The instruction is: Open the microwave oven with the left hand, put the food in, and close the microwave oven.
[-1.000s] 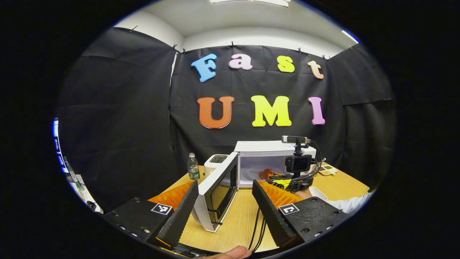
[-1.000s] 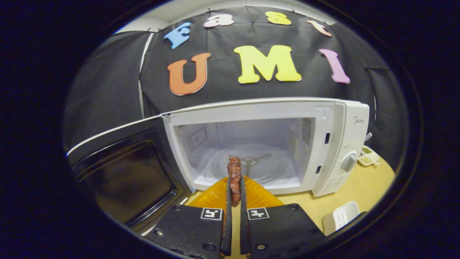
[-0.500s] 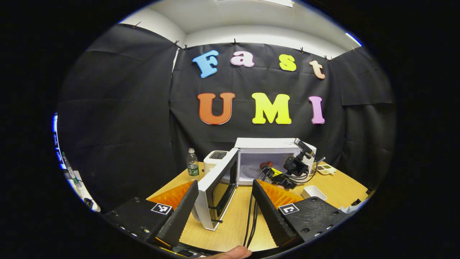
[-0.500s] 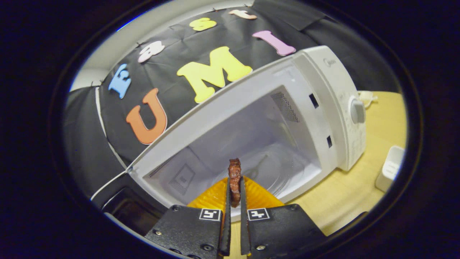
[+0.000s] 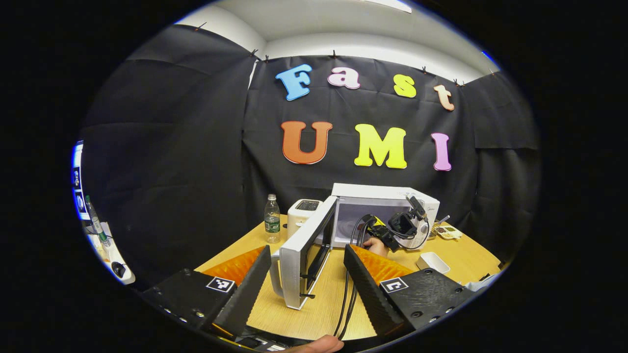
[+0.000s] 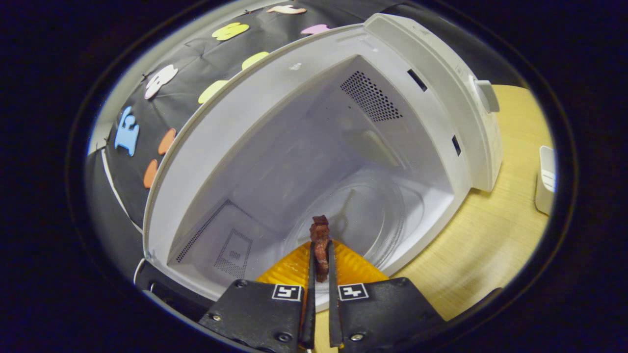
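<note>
Now | right claw point(image 6: 320, 255) clenched on food point(image 6: 321, 245) at microwave point(image 6: 314, 147) mouth | left claw point(image 5: 306, 279) released

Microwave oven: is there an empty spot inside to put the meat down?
Yes. In the right gripper view the glass turntable inside the microwave oven lies bare, bordered by the white side walls, just ahead of the meat pinched in the right gripper. Outside, bare wooden table lies between the oven and the small white dish.

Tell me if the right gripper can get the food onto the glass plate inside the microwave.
Probably yes: the right gripper, shut on the food, sits at the open microwave, nothing before the glass plate.
</note>
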Demonstrator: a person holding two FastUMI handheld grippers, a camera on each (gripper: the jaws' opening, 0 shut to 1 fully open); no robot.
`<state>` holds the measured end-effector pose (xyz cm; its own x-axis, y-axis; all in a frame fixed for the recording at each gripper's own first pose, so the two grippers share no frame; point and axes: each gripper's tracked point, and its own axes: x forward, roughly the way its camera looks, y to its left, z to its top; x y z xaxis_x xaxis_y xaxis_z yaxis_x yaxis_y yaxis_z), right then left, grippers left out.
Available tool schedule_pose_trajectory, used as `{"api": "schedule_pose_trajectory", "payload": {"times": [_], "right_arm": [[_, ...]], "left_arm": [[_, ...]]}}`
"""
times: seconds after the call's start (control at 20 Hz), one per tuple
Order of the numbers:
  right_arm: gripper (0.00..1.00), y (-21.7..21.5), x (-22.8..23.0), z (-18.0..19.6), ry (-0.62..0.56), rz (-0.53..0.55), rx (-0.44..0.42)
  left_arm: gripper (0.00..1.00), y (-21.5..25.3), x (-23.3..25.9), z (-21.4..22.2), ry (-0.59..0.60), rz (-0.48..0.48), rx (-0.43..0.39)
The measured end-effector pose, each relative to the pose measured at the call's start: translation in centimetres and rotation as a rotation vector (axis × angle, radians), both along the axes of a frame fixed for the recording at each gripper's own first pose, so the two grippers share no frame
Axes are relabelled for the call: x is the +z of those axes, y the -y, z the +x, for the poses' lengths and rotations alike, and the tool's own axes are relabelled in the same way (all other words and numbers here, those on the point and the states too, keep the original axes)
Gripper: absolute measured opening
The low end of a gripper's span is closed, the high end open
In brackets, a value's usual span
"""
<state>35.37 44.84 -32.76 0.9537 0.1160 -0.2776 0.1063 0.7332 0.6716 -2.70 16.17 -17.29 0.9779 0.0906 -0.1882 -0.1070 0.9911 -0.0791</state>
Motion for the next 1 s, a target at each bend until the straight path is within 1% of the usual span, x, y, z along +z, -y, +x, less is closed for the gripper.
{"api": "schedule_pose_trajectory", "payload": {"times": [0.1,0.25,0.3,0.4,0.45,0.5,0.55,0.8,0.9,1.0], "right_arm": [[0.14,0.2,0.1,0.3,-0.004,-0.002,-0.006],[0.16,0.6,0.6,1.0,0.014,-0.041,-0.019],[0.38,1.4,0.3,1.0,0.009,-0.073,-0.053],[0.81,1.8,0.0,1.0,0.003,-0.099,-0.059],[0.98,2.1,0.1,0.7,0.0,-0.117,-0.058],[0.86,2.3,0.2,0.7,0.007,-0.137,-0.054],[0.99,2.5,0.3,0.5,0.012,-0.153,-0.054],[0.99,3.1,1.6,-1.2,0.051,-0.17,-0.024],[0.99,3.0,2.3,-2.5,0.079,-0.166,0.017],[0.99,3.5,2.7,-4.1,0.098,-0.2,0.051]], "left_arm": [[0.92,-0.3,0.0,-0.2,-0.001,-0.026,-0.007],[0.92,0.2,-0.3,-0.2,0.001,-0.056,-0.032],[0.92,0.2,0.0,-0.3,0.012,-0.062,-0.039],[0.92,0.2,0.5,-0.3,0.03,-0.073,-0.052],[0.92,0.3,0.5,-0.4,0.035,-0.074,-0.056],[0.92,0.3,0.6,-0.4,0.039,-0.073,-0.056],[0.92,0.3,0.6,-0.4,0.039,-0.065,-0.056],[0.92,0.2,0.3,-0.6,0.029,0.019,-0.036],[0.92,0.6,0.5,-1.0,0.023,0.039,-0.054],[0.92,0.3,0.7,-1.0,0.028,0.072,-0.052]]}}
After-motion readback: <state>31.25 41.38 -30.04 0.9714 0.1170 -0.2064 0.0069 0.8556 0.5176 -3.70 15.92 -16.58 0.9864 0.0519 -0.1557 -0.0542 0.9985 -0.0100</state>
